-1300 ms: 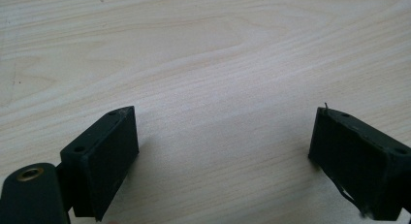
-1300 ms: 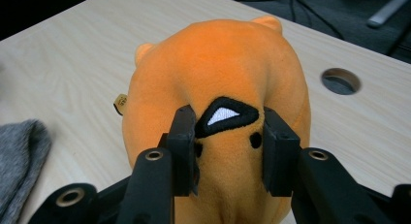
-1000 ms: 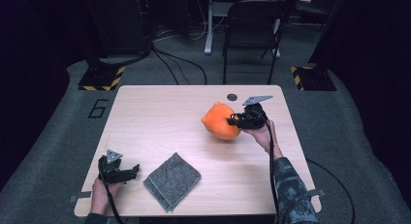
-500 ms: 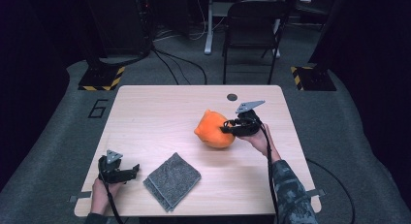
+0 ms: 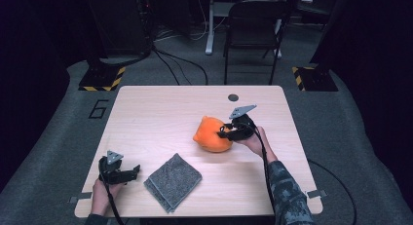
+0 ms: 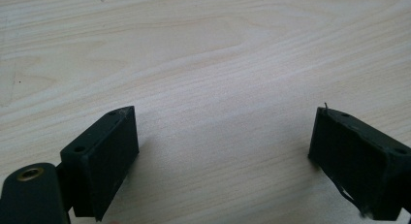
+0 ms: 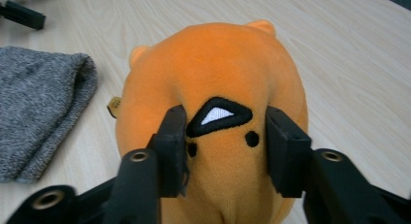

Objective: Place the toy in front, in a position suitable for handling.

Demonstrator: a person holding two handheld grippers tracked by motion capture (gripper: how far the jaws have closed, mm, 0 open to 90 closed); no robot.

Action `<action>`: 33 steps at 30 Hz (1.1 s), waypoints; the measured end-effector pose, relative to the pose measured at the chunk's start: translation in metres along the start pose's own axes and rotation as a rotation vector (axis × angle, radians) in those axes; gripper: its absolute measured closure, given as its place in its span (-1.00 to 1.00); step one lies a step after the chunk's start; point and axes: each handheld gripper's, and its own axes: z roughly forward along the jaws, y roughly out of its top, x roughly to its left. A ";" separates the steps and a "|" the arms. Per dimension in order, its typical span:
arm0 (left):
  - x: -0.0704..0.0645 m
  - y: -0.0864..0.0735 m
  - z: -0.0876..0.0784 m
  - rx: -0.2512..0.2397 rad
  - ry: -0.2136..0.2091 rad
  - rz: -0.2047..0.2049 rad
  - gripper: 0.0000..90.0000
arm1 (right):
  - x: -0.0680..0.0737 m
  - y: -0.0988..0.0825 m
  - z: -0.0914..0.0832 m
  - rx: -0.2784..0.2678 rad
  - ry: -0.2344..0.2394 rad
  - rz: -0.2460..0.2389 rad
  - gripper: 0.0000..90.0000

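An orange plush toy lies on the wooden table, right of centre. My right gripper is at its right side. In the right gripper view the toy has its embroidered face between my jaws. The right gripper has just been opening, and its pads stand beside the fabric without pinching it. My left gripper rests at the front left of the table. Its jaws are wide open over bare wood.
A folded grey cloth lies near the front edge between the two grippers, also visible as grey knit left of the toy. A small dark disc sits near the table's far edge. A black chair stands behind the table.
My right gripper has carried the orange toy left and toward the person, lowering it onto the table. Its jaws stand wider than before. The left gripper has stayed put.
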 end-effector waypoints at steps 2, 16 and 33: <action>0.000 0.000 0.000 0.000 0.000 0.000 -0.77 | -0.001 0.000 -0.001 -0.001 -0.006 0.015 -0.07; -0.001 0.000 0.000 -0.007 0.008 0.001 -0.78 | 0.006 0.000 -0.037 -0.054 -0.049 0.040 -0.85; -0.001 0.007 -0.004 0.045 -0.015 -0.044 -0.91 | 0.043 -0.065 -0.113 -0.031 -0.242 0.196 -0.88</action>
